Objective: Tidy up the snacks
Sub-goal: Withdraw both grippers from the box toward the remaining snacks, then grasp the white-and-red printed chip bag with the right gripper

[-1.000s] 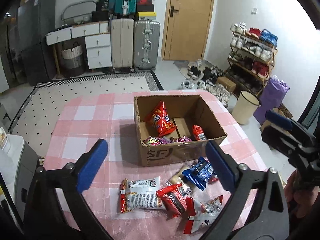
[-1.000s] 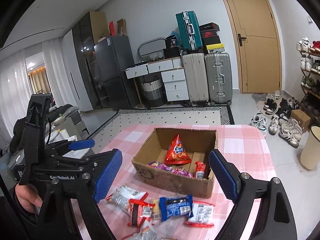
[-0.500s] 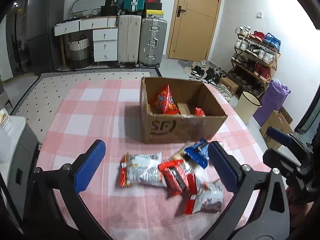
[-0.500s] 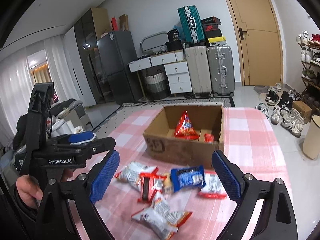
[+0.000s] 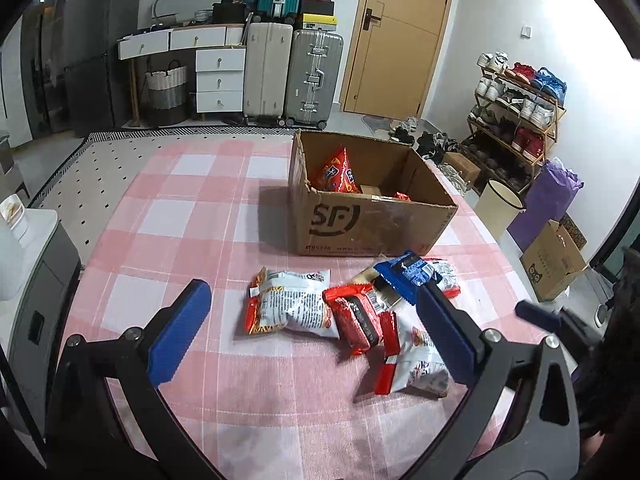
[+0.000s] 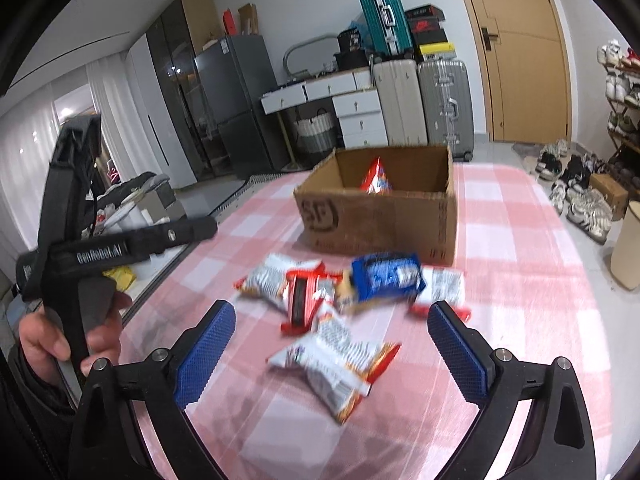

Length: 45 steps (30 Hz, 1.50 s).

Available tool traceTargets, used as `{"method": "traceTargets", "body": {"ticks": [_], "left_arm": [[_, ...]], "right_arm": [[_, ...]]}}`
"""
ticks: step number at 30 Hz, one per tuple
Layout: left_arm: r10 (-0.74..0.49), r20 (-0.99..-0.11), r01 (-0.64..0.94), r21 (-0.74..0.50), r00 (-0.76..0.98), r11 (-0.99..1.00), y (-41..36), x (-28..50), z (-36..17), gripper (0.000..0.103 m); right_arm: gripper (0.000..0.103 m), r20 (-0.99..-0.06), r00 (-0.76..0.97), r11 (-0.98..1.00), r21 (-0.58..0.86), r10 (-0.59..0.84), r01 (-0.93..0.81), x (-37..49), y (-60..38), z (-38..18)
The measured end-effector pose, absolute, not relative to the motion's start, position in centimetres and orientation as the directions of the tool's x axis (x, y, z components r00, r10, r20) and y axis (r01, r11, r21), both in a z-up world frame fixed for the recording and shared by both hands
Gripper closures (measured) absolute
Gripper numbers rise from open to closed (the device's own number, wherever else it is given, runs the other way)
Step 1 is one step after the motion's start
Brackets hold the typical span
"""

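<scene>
Reaching toward the loose packets, we judge the step in hand to be the approach for a pick. In the left wrist view, the left gripper (image 5: 312, 332) has its jaws wide apart and empty, framing the white snack bag (image 5: 290, 308) and red packet (image 5: 356, 326) at lower centre of the pink checked desk (image 5: 180, 208); the cardboard box (image 5: 368, 220) sits above them, a few snacks already inside. Compared with a second ago, the packets loom larger and the box has slid up the frame.

In the right wrist view, the right gripper (image 6: 332, 348) has its jaws opening, nothing between them, above a crumpled white bag (image 6: 332, 364); the blue packet (image 6: 386, 276) lies beyond. Next we must lower, centre one packet and close.
</scene>
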<state>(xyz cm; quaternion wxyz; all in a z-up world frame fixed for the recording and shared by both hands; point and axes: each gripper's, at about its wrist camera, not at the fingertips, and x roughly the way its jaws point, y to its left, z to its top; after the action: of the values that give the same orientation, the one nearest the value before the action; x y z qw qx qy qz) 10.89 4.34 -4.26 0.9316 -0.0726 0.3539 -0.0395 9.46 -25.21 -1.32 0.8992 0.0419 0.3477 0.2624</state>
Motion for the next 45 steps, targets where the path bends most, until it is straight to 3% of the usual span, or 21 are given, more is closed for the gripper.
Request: {"method": "traceTargets", "body": {"ticks": [14,31,45], "left_arm": [[-0.115,-0.688,-0.003,-0.169,0.717,0.986,5.3,10.1,-6.7,0.001],[-0.123,-0.711,0.0,-0.171,0.693,0.985,5.4,10.2,-8.2,0.001],[-0.119,-0.736,-0.02,-0.178,0.666,0.984,6.3,10.3,-9.5,0.001]], "right_arm": [[0.005,-0.685,0.506,0.846,0.349,0.524,-0.404,11.1,-23.4,-6.7],[0.006,-0.724,0.452,0.851,0.395,0.521,-0.346,13.8,-22.7,-9.1],[0.038,-0.726,0.384,0.811,0.423,0.57,-0.404,13.9,-21.1,-10.4]]}}
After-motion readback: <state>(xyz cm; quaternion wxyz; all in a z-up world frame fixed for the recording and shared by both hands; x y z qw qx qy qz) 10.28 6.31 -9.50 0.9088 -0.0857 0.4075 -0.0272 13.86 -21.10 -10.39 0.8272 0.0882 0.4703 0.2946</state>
